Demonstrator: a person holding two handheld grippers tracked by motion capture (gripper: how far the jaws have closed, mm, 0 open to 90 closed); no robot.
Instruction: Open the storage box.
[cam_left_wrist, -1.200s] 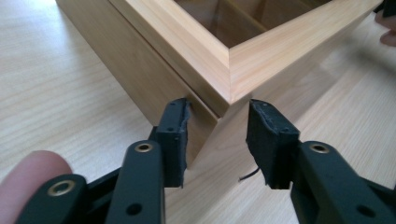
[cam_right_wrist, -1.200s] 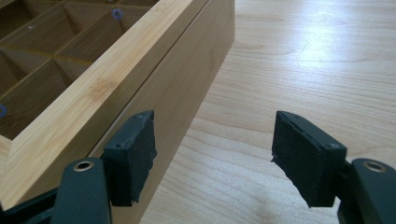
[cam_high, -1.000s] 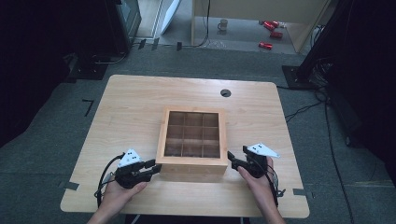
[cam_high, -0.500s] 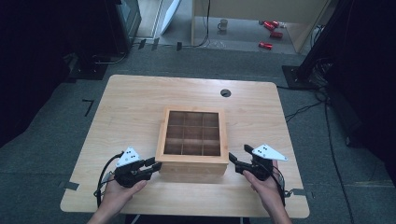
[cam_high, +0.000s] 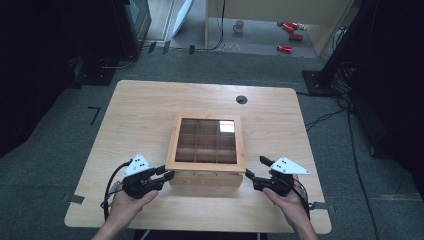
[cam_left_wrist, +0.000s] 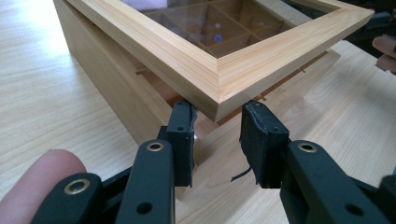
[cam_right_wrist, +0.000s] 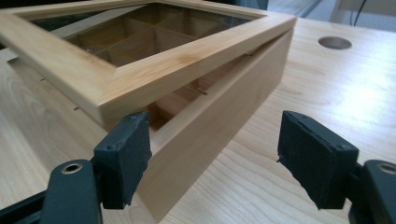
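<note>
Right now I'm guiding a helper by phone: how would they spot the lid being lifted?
Start at the light wooden table; near its front middle stands a wooden box divided into small compartments. The lid is the flat wooden frame with a glass pane on top, its front edge raised off the box between the left gripper and right gripper.

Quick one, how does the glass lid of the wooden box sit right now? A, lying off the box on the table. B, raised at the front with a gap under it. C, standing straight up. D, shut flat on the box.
B: the lid is raised at its front edge above the box, with a gap that shows the dividers inside.
</note>
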